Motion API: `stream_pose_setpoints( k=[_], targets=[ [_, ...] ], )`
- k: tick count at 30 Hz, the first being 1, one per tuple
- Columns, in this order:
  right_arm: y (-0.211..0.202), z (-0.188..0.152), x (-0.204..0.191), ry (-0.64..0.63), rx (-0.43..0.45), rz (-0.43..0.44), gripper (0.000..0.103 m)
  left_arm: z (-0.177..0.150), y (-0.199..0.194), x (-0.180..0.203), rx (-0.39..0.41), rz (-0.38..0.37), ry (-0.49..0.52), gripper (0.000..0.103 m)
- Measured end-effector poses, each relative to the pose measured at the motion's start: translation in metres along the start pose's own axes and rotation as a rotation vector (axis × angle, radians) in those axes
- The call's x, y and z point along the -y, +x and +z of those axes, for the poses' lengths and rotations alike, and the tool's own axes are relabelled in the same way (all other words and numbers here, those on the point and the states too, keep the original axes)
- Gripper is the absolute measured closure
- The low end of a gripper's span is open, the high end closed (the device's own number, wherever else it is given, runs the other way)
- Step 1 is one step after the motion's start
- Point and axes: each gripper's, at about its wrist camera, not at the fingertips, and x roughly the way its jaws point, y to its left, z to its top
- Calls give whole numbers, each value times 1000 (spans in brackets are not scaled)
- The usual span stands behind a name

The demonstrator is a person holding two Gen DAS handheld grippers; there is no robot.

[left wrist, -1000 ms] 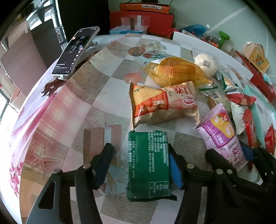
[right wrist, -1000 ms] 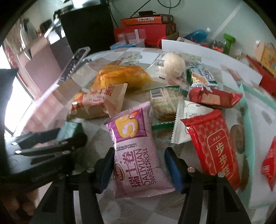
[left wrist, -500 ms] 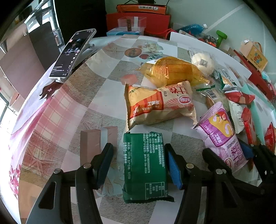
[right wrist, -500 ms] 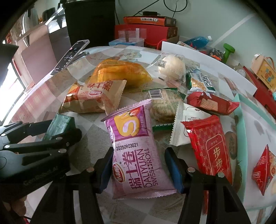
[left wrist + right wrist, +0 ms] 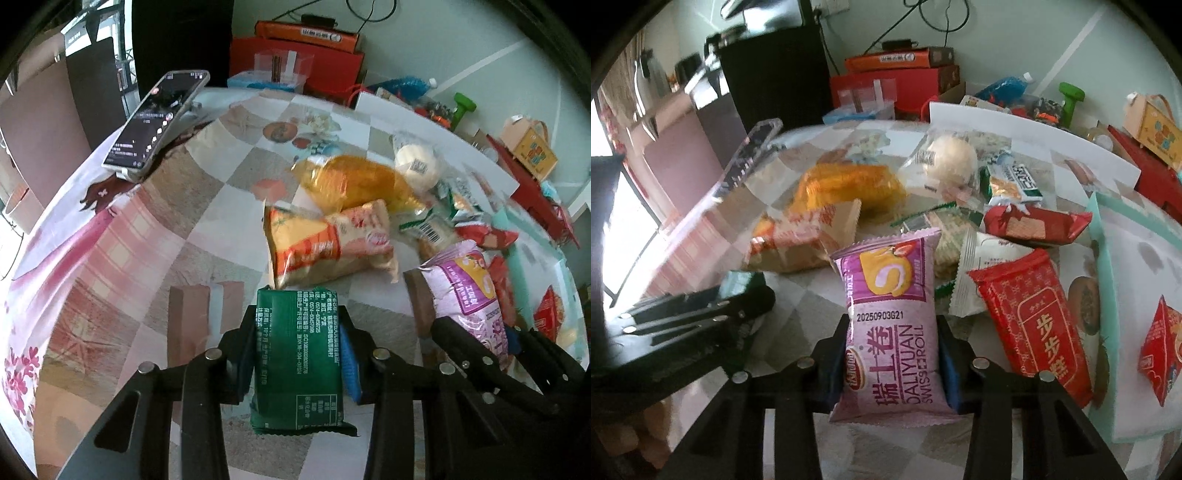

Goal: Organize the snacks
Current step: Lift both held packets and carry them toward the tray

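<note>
1. Left wrist view: the left gripper (image 5: 297,350) is clamped on the green packet (image 5: 298,354), pads pressing both long sides. Just beyond its tips lies the orange-and-cream bag (image 5: 328,243), then the yellow bag (image 5: 354,181). To its right, the right gripper (image 5: 491,354) holds the purple roll pack (image 5: 469,291).
2. Right wrist view: the right gripper (image 5: 892,354) is clamped on the purple roll pack (image 5: 892,332). Right of the tips lies the red packet (image 5: 1034,325); ahead, a loose pile.
3. Progress, as I judge it: sorting has barely begun. Two packs are gripped, probably lifted slightly, though blur hides it; the rest lie unsorted on the table (image 5: 122,258).
</note>
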Motion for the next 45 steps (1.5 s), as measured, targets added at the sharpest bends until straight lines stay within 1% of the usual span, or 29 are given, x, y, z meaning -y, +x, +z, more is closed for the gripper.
stream_pose_setpoints(
  k=[4,9,17,21,24,28,32,35,38,42,45],
  targets=[
    [-20,4,2,24,63,42,58,2,-16,5,41,-19,7,62],
    [-39,9,0,25,127,52,59,6,-33,11,90,-42,16,62],
    [-49,12,14,58,156,45,58,8,-41,22,109,-56,32,62],
    [-59,14,28,80,187,44,59,9,-44,32,115,-65,53,62],
    [-67,17,43,113,215,26,59,11,-46,42,120,-77,71,62],
    [-80,20,74,177,258,-21,59,16,-47,61,121,-101,106,62],
    [-93,18,111,253,289,-126,59,21,-46,83,115,-134,137,62],
    [-103,12,139,324,305,-171,59,25,-45,102,114,-153,170,62],
    [-113,6,161,364,315,-242,59,29,-46,122,113,-187,204,62],
    [-125,-5,190,452,337,-276,59,35,-45,153,111,-223,261,62],
    [-130,-14,210,504,343,-311,59,40,-43,179,112,-264,305,62]
  ],
)
